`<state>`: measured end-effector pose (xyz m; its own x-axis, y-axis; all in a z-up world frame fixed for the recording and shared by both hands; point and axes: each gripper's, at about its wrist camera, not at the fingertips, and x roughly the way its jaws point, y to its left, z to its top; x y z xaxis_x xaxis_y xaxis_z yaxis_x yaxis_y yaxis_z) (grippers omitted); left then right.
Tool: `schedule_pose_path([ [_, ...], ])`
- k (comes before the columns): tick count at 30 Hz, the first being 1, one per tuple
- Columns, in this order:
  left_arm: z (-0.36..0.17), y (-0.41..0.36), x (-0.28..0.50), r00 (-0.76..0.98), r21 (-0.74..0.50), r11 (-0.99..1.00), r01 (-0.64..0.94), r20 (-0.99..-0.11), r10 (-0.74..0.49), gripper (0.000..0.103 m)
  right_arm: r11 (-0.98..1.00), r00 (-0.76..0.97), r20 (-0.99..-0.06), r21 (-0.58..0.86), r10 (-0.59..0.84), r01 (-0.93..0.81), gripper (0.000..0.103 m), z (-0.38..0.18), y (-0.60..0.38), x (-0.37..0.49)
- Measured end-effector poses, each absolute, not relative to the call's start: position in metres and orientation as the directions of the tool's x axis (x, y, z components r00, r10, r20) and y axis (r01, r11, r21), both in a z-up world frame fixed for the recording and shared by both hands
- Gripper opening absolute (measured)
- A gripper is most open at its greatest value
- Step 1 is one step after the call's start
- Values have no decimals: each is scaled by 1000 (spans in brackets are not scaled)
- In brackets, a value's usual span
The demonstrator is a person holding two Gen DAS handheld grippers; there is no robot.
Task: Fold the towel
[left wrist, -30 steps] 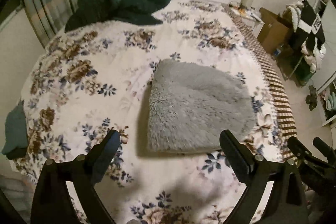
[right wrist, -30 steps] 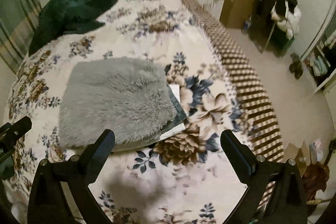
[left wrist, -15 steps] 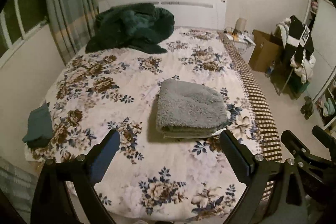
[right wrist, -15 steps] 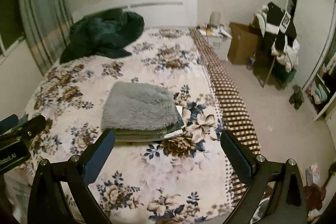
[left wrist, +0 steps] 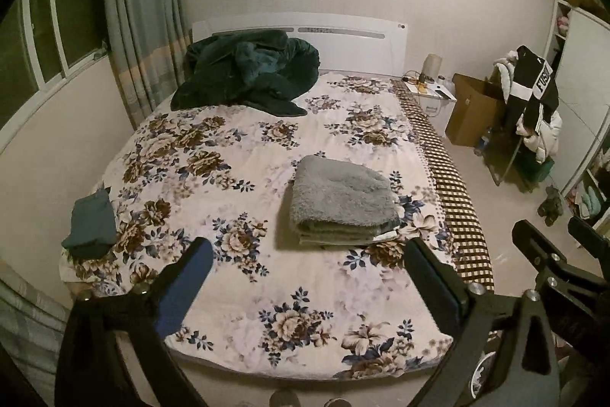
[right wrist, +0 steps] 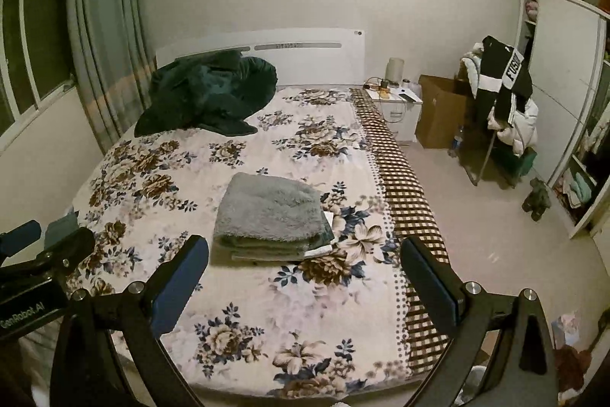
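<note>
Two empty grippers, left (left wrist: pixel 305 277) and right (right wrist: pixel 305 273), jaws spread wide, hang above a floral bedspread (left wrist: pixel 236 155) where a fluffy grey towel (left wrist: pixel 341 199) lies folded into a thick rectangle near the checkered right edge, well apart from both

dim warm light, fisheye-bent edges, dark corners.

Open floral bedspread (left wrist: pixel 305 292) lies ahead of both wide-spread grippers, offering a clear path to the folded grey towel (left wrist: pixel 341 199). A rumpled dark green blanket (left wrist: pixel 248 71) blocks the far left, while a small green cloth (left wrist: pixel 91 224) sits near left.
</note>
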<state>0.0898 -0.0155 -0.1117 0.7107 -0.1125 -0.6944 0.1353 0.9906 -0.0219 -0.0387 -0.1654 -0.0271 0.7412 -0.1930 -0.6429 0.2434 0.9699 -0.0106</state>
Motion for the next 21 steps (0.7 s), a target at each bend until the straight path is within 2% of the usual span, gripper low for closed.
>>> schedule_pose_path([
  [11, -92, -1, 79, 742, 8, 993, 118, -666, -83, 103, 970, 757, -626, 1, -190, 244, 103, 9, -156, -41],
  [21, -87, -3, 76, 752, 20, 994, 110, -656, -70, 103, 976, 762, -627, 10, -164, 218, 103, 15, -156, -28],
])
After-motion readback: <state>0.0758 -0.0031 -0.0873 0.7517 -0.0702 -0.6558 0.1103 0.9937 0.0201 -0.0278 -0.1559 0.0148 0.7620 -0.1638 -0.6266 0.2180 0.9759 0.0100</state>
